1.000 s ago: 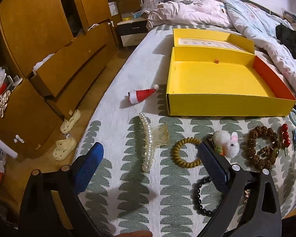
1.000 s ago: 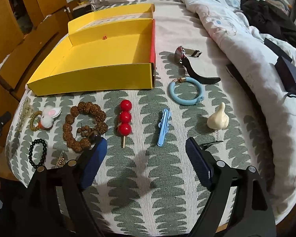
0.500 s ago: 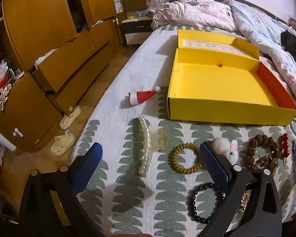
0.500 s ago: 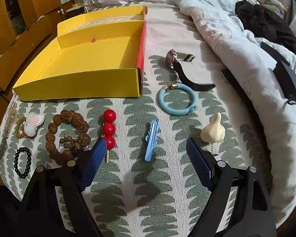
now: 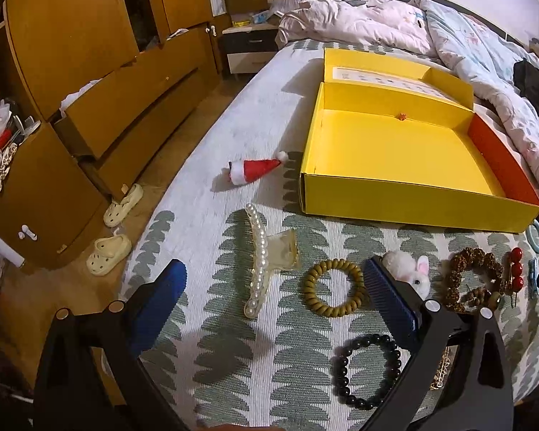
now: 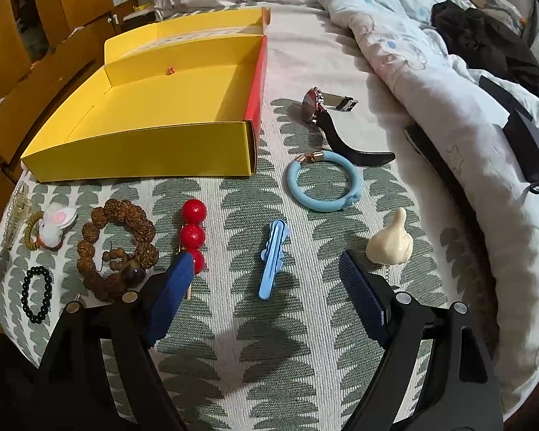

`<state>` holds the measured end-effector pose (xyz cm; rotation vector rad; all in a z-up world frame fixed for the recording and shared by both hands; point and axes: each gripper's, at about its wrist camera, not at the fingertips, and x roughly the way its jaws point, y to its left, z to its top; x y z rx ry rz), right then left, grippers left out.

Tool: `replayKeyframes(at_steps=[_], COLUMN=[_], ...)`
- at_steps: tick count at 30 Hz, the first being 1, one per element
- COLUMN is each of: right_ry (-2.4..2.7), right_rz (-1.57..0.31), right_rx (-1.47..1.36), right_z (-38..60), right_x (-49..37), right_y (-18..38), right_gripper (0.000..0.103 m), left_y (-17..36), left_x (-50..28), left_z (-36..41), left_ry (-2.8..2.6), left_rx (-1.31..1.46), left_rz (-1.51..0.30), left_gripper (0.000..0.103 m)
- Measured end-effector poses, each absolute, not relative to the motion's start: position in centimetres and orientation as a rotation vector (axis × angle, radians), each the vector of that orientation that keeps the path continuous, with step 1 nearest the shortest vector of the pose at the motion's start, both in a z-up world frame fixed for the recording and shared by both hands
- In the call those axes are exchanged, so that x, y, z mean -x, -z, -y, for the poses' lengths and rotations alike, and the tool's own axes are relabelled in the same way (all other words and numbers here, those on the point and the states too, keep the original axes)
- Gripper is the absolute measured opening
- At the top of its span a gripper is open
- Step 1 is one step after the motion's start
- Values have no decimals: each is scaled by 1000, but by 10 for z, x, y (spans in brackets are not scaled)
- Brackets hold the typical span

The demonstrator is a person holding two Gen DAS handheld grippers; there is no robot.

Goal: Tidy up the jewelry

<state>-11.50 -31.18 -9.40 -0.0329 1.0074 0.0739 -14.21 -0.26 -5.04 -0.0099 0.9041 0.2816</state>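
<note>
no readable text anywhere, printed strip on the yellow box (image 5: 406, 176) lid's inside face too blurred to read, watch (image 6: 314, 106) dial illegible

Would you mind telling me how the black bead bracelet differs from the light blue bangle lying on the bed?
The black bead bracelet is a string of small dark glossy beads; the light blue bangle is one smooth tube with a gold-coloured clasp. The bracelet lies at the far left by the brown seed bracelet; the bangle sits right of the yellow box. Both lie flat on the bedspread, outside the box.

The right gripper (image 6: 266, 280), jaws spread, hovers over the blue hair clip (image 6: 273, 258).
</note>
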Motion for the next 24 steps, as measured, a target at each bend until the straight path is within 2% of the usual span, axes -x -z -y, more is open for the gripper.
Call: replayKeyframes(at_steps=[24], right_ry=[-71], right_rz=[-1017], right_rx=[24], right_z=[316], right_x=[113], right_y=[98], right_gripper=[84], left_y=[48], left_x=[143], left_z=[11], left_ry=[-255], left_rx=[11], left_rz=[-897], left_gripper=[97])
